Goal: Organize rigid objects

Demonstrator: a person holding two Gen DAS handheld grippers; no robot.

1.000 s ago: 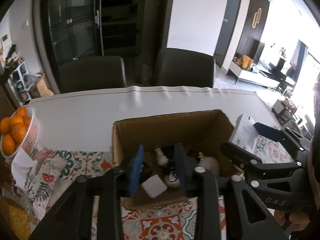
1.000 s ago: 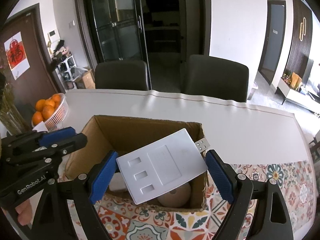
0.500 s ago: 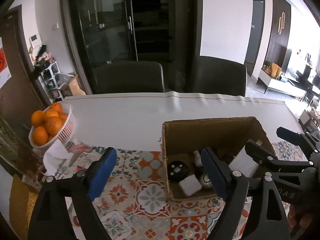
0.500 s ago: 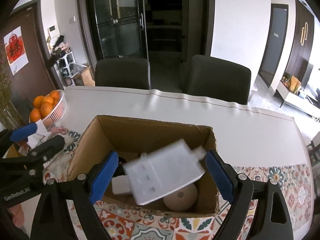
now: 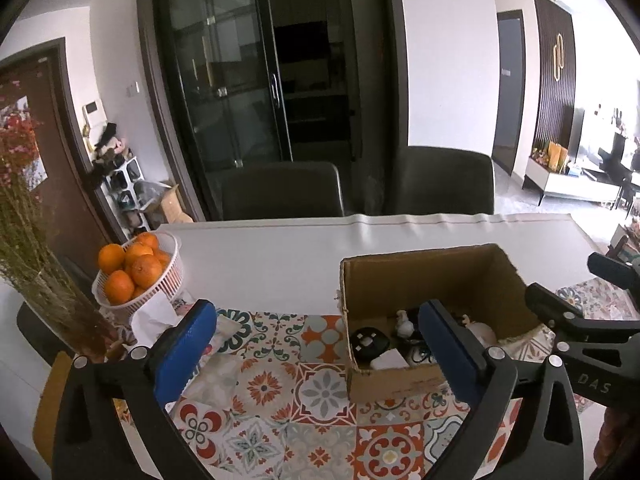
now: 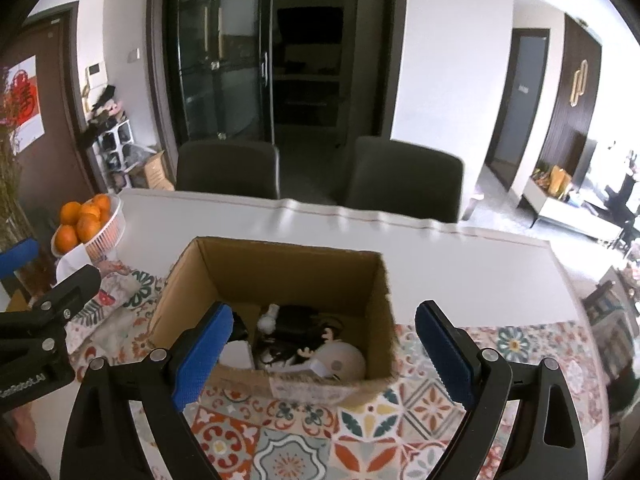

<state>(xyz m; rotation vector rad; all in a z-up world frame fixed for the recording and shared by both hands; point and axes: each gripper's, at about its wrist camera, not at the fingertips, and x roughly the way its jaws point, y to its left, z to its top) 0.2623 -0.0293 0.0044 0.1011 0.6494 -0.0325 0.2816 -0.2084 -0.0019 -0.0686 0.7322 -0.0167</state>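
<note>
An open cardboard box [image 6: 280, 270] stands on the patterned tablecloth; it also shows in the left wrist view [image 5: 424, 276]. Inside lie several small rigid items: a white block [image 6: 236, 354], a black device [image 6: 294, 318], a round beige object [image 6: 344, 360] and a black round gadget [image 5: 368, 345]. My right gripper [image 6: 323, 354] is open and empty, above the box's near wall. My left gripper [image 5: 318, 354] is open and empty, to the left of the box. Each gripper's black frame shows at the edge of the other's view.
A white basket of oranges [image 5: 136, 276] stands at the table's left, with a white tissue [image 5: 154, 316] and dried flowers [image 5: 28, 240] beside it. Two dark chairs [image 6: 228, 168] stand behind the white table [image 5: 280, 248]. The patterned cloth [image 6: 300, 440] covers the near part.
My right gripper let the white flat device fall into the box and has pulled back. My left gripper opened wide, left the box and moved left.
</note>
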